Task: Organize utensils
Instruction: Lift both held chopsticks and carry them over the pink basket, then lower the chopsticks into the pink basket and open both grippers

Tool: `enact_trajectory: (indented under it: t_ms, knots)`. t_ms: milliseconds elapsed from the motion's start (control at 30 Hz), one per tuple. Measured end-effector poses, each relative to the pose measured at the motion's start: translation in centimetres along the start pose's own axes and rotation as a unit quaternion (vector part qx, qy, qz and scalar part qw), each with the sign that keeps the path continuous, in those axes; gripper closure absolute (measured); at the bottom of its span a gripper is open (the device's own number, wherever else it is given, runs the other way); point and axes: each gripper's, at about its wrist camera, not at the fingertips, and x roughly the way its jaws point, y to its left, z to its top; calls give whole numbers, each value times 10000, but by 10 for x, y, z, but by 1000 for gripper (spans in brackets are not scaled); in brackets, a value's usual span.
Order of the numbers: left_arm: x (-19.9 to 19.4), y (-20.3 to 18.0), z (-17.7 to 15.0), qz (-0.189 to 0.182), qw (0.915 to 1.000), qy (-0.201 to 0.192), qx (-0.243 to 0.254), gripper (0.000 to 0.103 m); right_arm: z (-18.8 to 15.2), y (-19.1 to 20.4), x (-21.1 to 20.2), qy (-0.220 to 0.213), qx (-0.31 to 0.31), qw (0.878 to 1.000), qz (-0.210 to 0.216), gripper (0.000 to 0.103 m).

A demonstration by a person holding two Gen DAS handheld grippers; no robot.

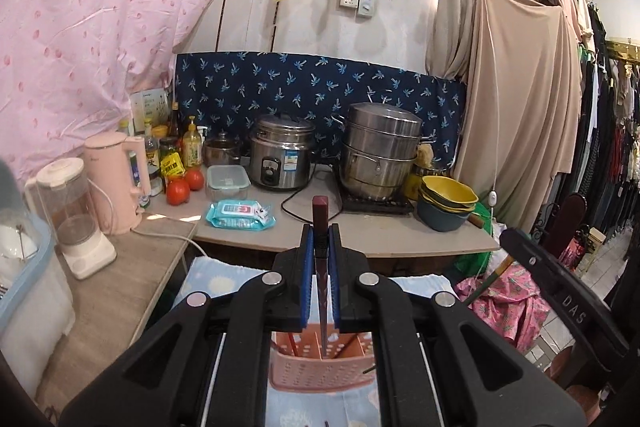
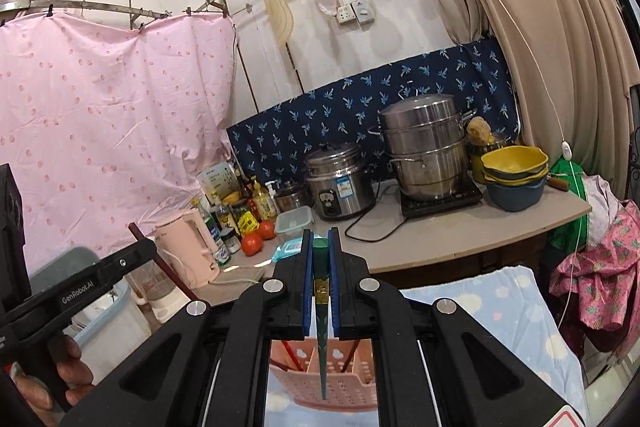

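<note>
Left hand-held gripper (image 1: pixel 321 251), left wrist view: jaws clenched on a dark red chopstick (image 1: pixel 320 227). Stick runs along the fingers, thick end ahead past the tips, thin end back and down toward the pink caddy (image 1: pixel 322 367) directly beneath, on a blue cloth (image 1: pixel 216 279). Tip looks just above a middle slot; other sticks already stand in the caddy.

Right hand-held gripper (image 2: pixel 320 251), right wrist view: clenched on a green chopstick (image 2: pixel 320 267), same lie, point hanging over the caddy (image 2: pixel 324 379). Left unit shows left of caddy. Judgement: both equally near; drop is straight down, sticks kept upright.
</note>
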Motion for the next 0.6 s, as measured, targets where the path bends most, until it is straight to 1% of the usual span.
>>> enact_trajectory:
  t_ms: [100,200,300,433,500,600]
  knots:
    - [18,5,1,54,10000,58,2,96,10,1,18,-138,17,9999,15,96]
    - [36,11,-4,96,9998,196,-42,96,13,1,37,-150,-1,9999,-17,96]
    - [52,16,-18,100,9992,385,-78,96,1,-4,58,59,0,10000,-77,96]
    - [72,20,-36,137,9978,640,-89,96,-31,-11,83,486,22,9987,-131,96]
    - [79,22,-43,141,9972,733,-100,96,-46,-15,93,680,45,9976,-158,96]
    - [87,23,-49,147,9964,830,-92,96,-60,-19,102,851,71,9962,-188,96]
